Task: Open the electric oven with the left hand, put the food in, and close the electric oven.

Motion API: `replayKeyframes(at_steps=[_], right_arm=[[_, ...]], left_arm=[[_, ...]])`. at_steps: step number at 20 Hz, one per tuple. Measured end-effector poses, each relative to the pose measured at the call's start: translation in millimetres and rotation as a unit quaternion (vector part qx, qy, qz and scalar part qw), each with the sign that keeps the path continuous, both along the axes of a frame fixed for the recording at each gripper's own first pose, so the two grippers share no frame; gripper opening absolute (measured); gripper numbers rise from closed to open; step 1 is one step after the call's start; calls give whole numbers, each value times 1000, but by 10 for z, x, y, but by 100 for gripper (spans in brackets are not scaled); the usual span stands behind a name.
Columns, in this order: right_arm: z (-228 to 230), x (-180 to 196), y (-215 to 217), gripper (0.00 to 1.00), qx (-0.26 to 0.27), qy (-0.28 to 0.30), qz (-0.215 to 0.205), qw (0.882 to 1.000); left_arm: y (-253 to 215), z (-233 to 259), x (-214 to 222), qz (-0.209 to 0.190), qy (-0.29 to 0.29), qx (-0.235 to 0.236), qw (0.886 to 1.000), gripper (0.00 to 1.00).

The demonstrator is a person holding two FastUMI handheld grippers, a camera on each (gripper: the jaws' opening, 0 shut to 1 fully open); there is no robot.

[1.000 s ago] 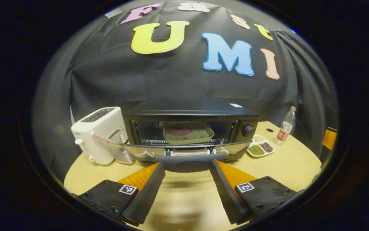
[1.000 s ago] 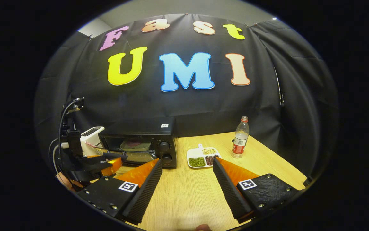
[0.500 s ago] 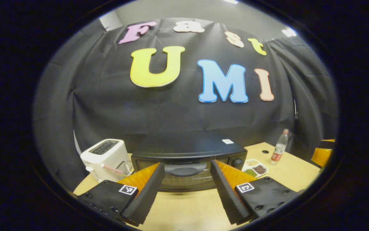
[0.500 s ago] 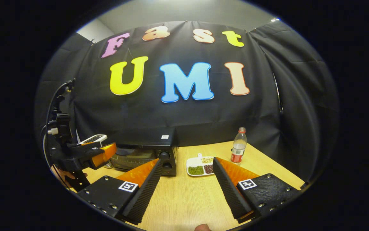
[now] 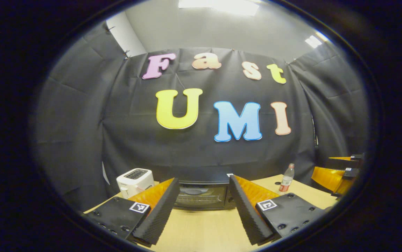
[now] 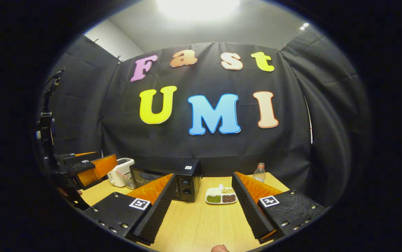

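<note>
Left gripper view: my left gripper [image 5: 203,213], wide and empty, has backed away from the electric oven [image 5: 201,196], whose door now looks closed. Right gripper [image 6: 202,210] hangs wide too; I judge the task finished.

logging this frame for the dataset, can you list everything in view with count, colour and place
electric oven: one, black, door shut, on the table at the back, left of centre in the right gripper view
toaster: one, white, just left of the oven
sectioned dish: one, white, holding green, pale and dark brown beans, right of the oven
bottle: one, clear with a red label, right of the dish near the cloth wall
table: one, light wood, under everything
left tool: one, fingers apart, held back from the oven, holding nothing
right tool: one, fingers apart over bare table, holding nothing
</note>
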State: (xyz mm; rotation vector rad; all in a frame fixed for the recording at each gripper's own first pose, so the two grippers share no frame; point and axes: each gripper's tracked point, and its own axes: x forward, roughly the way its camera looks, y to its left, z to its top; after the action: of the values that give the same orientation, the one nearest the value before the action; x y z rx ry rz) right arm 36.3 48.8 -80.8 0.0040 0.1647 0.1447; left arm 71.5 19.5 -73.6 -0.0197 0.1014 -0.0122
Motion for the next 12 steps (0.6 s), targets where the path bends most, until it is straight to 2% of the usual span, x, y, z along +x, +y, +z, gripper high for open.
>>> replayKeyframes(at_steps=[3, 4, 5, 6, 7, 8, 9, 12], right_arm=[[99, -165, -34, 98, 7, -6, 10, 1000], [107, -210, -40, 98, 9, -5, 11, 1000], [131, -246, -40, 98, 12, -7, 10, 1000], [153, -298, -29, 98, 15, -9, 11, 1000], [166, -332, -14, 98, 17, -10, 10, 1000], [179, -373, 1, 98, 18, -11, 10, 1000], [197, -406, 24, 98, 19, -13, 10, 1000], [271, -487, 94, 98, 20, -22, 10, 1000]], left_arm=[[14, 186, -428, 16, -6, 2, 1000, 95], [12, 207, -530, 19, -6, 3, 1000, 100], [15, 236, -615, 21, -6, 5, 1000, 96], [33, 290, -690, 23, -11, 6, 1000, 100], [45, 335, -759, 24, -14, 9, 1000, 96], [60, 360, -815, 25, -15, 12, 1000, 100], [69, 376, -874, 24, -17, 12, 1000, 95], [120, 382, -1015, 20, -13, 4, 1000, 98]])
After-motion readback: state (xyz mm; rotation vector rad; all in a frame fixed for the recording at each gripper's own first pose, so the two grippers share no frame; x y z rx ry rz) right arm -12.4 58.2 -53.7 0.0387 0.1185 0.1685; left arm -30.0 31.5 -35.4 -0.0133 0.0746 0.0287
